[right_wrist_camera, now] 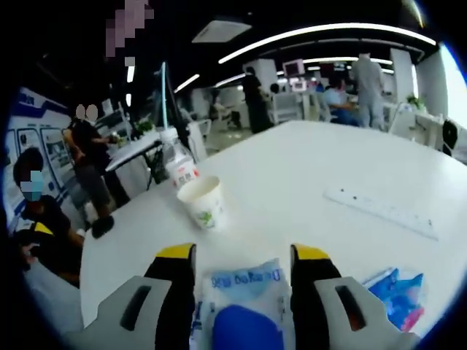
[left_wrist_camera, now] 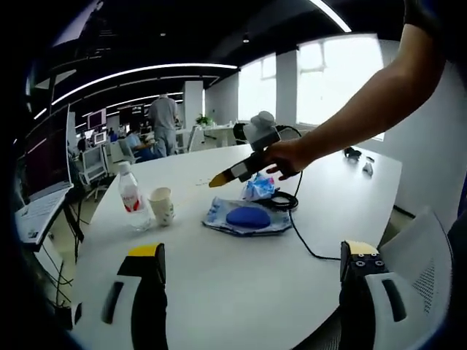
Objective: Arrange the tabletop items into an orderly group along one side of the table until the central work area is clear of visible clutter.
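**Right gripper over the blue packet, left gripper held back**

On the white counter [left_wrist_camera: 219,284] lie one water bottle [left_wrist_camera: 132,197], one paper cup [left_wrist_camera: 162,205], one flat plastic packet with a blue pad inside [left_wrist_camera: 246,216], one crumpled blue-and-white wrapper [left_wrist_camera: 258,187] and a black cable [left_wrist_camera: 303,237] coiled just behind the packet and trailing toward the near edge. The bottle and cup stand side by side, left of the packet in the left gripper view. A white power strip [right_wrist_camera: 383,211] lies farther out on the counter.

The left gripper [left_wrist_camera: 252,262] is spread wide and empty, above bare counter near the edge. The right gripper [right_wrist_camera: 244,255] is open around the packet [right_wrist_camera: 244,306], its jaws on either side; whether they touch it cannot be told. Nothing stands between cup [right_wrist_camera: 202,200] and packet.
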Available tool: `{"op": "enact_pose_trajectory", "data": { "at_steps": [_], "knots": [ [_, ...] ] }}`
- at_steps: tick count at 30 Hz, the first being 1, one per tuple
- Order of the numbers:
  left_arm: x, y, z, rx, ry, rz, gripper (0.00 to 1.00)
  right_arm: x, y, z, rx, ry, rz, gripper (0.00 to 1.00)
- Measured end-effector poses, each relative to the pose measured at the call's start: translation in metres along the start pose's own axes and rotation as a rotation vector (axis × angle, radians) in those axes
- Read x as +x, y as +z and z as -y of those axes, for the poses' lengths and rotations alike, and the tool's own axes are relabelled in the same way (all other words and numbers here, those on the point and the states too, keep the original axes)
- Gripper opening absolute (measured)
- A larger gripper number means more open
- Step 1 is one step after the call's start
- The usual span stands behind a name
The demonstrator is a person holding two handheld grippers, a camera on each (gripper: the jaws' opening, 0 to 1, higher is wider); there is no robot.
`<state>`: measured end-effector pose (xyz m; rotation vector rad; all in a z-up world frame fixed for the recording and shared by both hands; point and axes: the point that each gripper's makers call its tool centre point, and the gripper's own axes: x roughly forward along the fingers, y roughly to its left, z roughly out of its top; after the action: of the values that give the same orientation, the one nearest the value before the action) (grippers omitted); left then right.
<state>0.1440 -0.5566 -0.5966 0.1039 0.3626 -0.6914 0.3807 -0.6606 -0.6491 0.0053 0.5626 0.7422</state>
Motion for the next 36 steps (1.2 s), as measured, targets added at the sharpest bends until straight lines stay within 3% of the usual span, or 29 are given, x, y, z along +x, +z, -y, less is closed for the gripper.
{"op": "enact_pose_trajectory", "data": {
  "at_steps": [13,28,36],
  "knots": [
    [0.021,0.015,0.018,0.044,-0.093,0.019,0.99,-0.049,-0.009,0.036,0.044,-0.103,0.029,0.48],
    [0.027,0.014,0.023,0.042,-0.127,0.013,0.99,-0.068,-0.011,0.042,0.059,-0.149,0.045,0.48],
    [0.039,0.023,0.025,0.042,-0.149,0.027,0.98,-0.079,-0.012,0.049,0.067,-0.174,0.056,0.47]
  ]
}}
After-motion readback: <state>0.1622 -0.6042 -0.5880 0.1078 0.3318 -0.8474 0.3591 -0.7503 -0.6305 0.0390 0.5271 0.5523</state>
